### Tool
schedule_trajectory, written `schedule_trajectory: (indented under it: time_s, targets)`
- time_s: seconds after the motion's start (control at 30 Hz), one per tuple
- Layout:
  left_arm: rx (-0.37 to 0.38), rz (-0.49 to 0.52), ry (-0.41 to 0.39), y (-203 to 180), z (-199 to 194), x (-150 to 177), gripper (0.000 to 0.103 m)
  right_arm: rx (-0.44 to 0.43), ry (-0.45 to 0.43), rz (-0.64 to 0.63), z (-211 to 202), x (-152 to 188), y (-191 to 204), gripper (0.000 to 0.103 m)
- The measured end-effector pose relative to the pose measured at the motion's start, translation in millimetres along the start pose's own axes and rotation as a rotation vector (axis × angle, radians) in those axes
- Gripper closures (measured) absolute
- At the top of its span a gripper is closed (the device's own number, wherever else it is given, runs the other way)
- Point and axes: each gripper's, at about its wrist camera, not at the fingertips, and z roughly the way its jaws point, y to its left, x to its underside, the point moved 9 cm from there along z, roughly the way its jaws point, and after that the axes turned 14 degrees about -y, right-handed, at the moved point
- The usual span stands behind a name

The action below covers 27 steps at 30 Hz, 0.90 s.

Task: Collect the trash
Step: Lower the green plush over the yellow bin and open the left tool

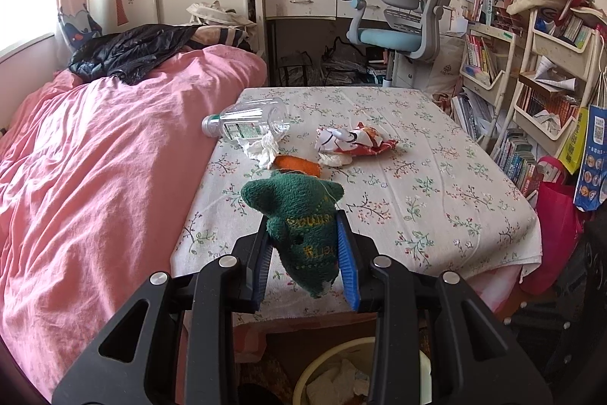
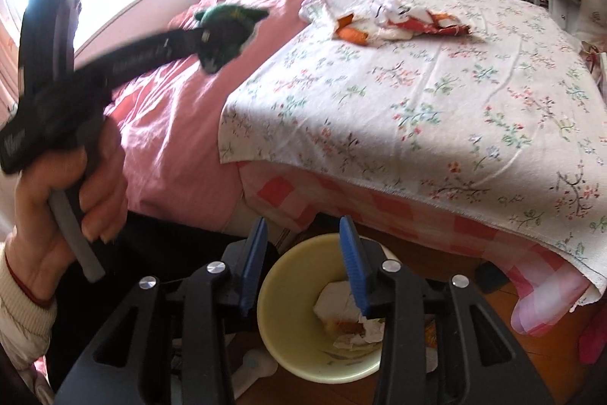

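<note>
My left gripper (image 1: 301,215) is shut on a green knitted sock-like cloth (image 1: 299,215) and holds it in the air above the near edge of the floral-covered table (image 1: 436,215). It also shows in the right wrist view (image 2: 224,33), blurred, held by a hand. My right gripper (image 2: 301,226) is open and empty above a pale yellow trash bin (image 2: 288,310) on the floor, which holds crumpled paper. On the table lie a clear plastic bottle (image 1: 246,120), crumpled tissue (image 1: 263,148), an orange cloth piece (image 1: 297,164) and a red-and-white wrapper (image 1: 356,139).
A bed with a pink duvet (image 1: 95,158) and a black jacket (image 1: 129,52) lies left of the table. A desk chair (image 1: 402,14) stands behind, crowded bookshelves (image 1: 531,82) and bags (image 1: 557,215) to the right. The bin's rim (image 1: 326,363) shows below the table edge.
</note>
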Motion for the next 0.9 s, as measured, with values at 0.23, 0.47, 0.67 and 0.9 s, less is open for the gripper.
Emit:
schedule_trajectory:
  time_s: [0.23,0.47,0.67,0.9]
  targets:
    - [0.034,0.020,0.048,-15.9,-8.3,21.7,0.073,0.072,-0.123,0.049,-16.5,-21.9,-20.6,0.051]
    - [0.069,0.067,0.101,-37.4,-19.1,49.9,0.073,0.110,-0.188,0.130,-27.6,-31.6,-42.8,0.051]
    - [0.096,0.103,0.149,-54.2,-28.9,73.2,0.073,0.127,-0.217,0.160,-33.7,-36.8,-52.1,0.051]
    - [0.120,0.151,0.217,-68.6,-32.7,94.9,0.068,0.146,-0.232,0.174,-38.8,-37.7,-59.1,0.048]
